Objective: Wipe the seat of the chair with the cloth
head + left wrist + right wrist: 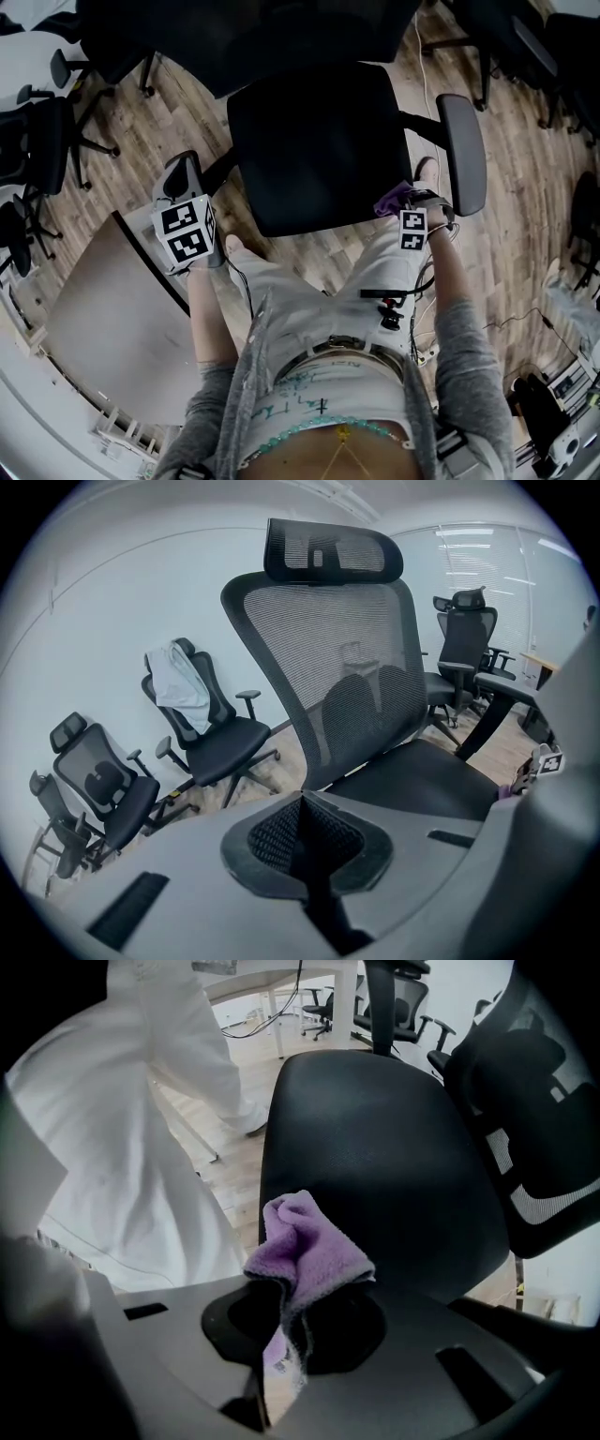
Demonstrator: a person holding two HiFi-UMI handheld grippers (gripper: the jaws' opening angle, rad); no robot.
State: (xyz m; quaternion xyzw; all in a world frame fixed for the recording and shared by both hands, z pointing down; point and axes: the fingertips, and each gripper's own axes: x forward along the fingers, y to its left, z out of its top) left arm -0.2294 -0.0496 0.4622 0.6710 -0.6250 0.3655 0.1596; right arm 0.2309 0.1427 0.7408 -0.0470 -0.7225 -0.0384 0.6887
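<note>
The black office chair's seat [319,141] lies straight ahead of me in the head view. My right gripper [409,199] hangs at the seat's front right corner, shut on a bunched purple cloth [390,201]. In the right gripper view the cloth [307,1249] sticks out of the gripper [281,1288] just over the seat's near edge [375,1138]; I cannot tell whether it touches. My left gripper [183,186] is held off the seat's left side, shut and empty. The left gripper [305,808] faces the mesh backrest [328,649] and the seat [422,780].
The chair's right armrest [462,150] stands just beyond the right gripper. Several other office chairs [211,724] stand around on the wooden floor [525,178]. A pale tabletop [112,319] is at my lower left. My white trousers [122,1147] fill the left of the right gripper view.
</note>
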